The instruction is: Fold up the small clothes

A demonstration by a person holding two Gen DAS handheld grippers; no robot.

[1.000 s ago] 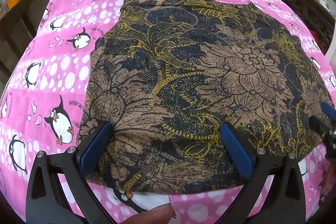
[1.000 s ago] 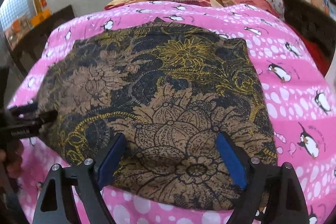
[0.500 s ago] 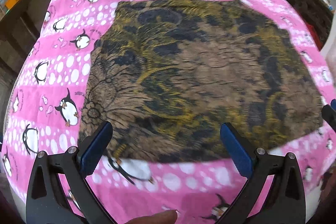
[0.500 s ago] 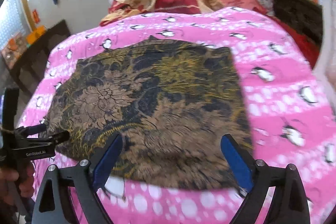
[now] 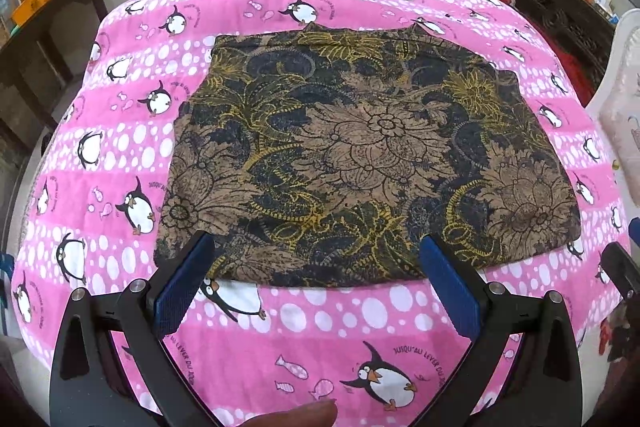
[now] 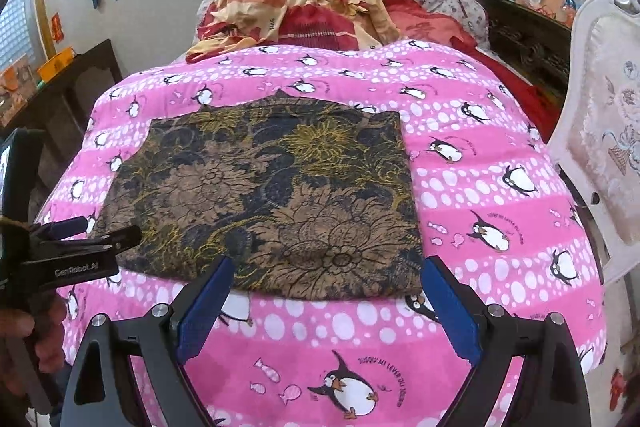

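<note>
- Ahead of both sets of jaws, the folded garment (image 5: 360, 163) lies flat on the pink penguin blanket (image 5: 360, 331); it is a brown, black and yellow floral cloth, and no finger touches it.
- Change from one second ago: both grippers have drawn back toward the near edge of the bed. Earlier the blue pads sat over the near hem of the cloth; a band of bare blanket now shows between the pads and that hem.
- Change in the cloth: its outline reads the same as before, squared and spread, with no fresh fold visible.
- Left gripper (image 5: 316, 287): jaws spread wide, nothing between them. The left pad's tip overlaps the near left corner of the cloth in the left wrist view; contact cannot be confirmed. The right pad's tip stands at the near hem.
- Right gripper (image 6: 326, 303): jaws spread wide, nothing held. Both pad tips reach just to the near hem; the gap between them frames bare blanket and the hem's edge.
- In the right wrist view the left gripper (image 6: 92, 247) appears at the left of the jaws, beside the cloth's left edge, with a hand (image 6: 24, 343) on its handle.
- Beyond the cloth, well past the jaws, a heap of red and orange bedding (image 6: 304, 15) lies at the head of the bed.
- To the right of the right jaws, a white upholstered chair (image 6: 600, 131) stands beside the bed.
</note>
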